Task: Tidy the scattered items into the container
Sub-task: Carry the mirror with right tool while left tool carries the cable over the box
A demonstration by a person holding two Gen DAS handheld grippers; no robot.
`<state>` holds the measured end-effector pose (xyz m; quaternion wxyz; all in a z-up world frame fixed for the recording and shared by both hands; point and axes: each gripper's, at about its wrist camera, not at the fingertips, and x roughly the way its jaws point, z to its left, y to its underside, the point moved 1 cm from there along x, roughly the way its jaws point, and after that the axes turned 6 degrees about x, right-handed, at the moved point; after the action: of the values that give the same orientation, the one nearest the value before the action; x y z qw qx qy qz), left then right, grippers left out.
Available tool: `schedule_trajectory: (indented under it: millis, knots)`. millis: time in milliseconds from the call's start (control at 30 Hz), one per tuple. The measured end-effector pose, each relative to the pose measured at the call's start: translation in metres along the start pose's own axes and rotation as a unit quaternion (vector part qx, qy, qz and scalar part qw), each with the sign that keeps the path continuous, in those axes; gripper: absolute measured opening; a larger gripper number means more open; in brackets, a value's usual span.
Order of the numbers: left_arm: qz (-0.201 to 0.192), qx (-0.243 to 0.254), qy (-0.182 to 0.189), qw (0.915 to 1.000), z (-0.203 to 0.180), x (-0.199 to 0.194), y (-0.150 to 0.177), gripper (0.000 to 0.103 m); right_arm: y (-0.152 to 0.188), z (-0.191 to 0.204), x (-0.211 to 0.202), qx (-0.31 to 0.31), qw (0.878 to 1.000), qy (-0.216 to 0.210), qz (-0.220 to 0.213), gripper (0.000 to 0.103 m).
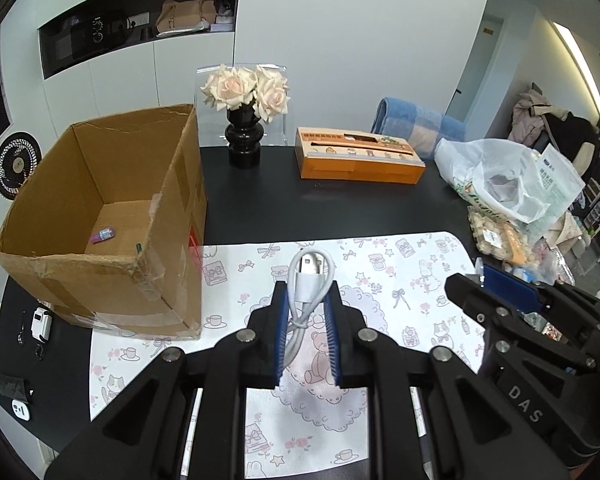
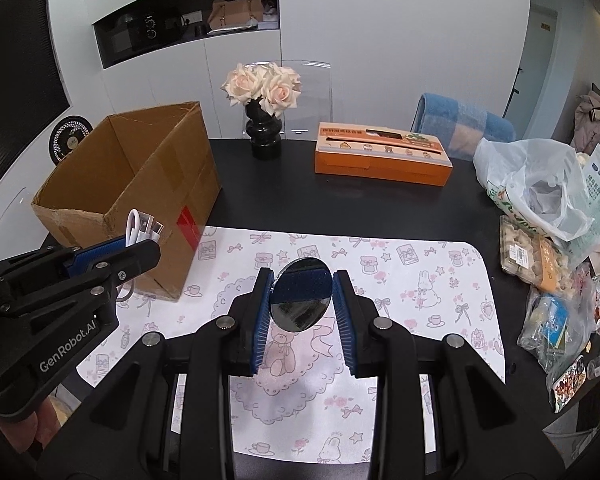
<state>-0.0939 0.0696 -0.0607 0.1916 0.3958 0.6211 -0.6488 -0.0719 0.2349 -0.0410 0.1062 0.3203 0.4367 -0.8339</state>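
clearing box rim (image 1: 100, 258), cable (image 1: 306, 296) gripped

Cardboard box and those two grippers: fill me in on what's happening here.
A person is tidying loose items into the box, a gripper in each hand. The left gripper is shut on a coiled white USB cable, held above the patterned mat beside the box. The right gripper is shut on a round dark mirror, also over the mat. Neither item is in the box yet; one small pink item already lies on its floor.
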Motion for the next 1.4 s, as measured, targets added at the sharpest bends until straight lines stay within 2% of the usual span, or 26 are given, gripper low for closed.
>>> schedule_trajectory:
  millis: [400,1000,1400]
  knots:
    - [-0.02,-0.025,-0.023,0.9992,0.04,-0.025,-0.003,0.017,-0.015,0.044,-0.003,-0.032,0.999,-0.018,-0.009,0.031]
    - [-0.038,-0.104,-0.101,0.9887,0.169,-0.072,0.003,0.017,-0.041,0.186,0.014,-0.117,0.989,-0.091,-0.016,0.031]
    - [-0.027,-0.132,-0.111,0.9846,0.224,-0.056,-0.005,0.017,-0.059,0.239,0.047,-0.142,0.984,-0.106,0.001,0.031]
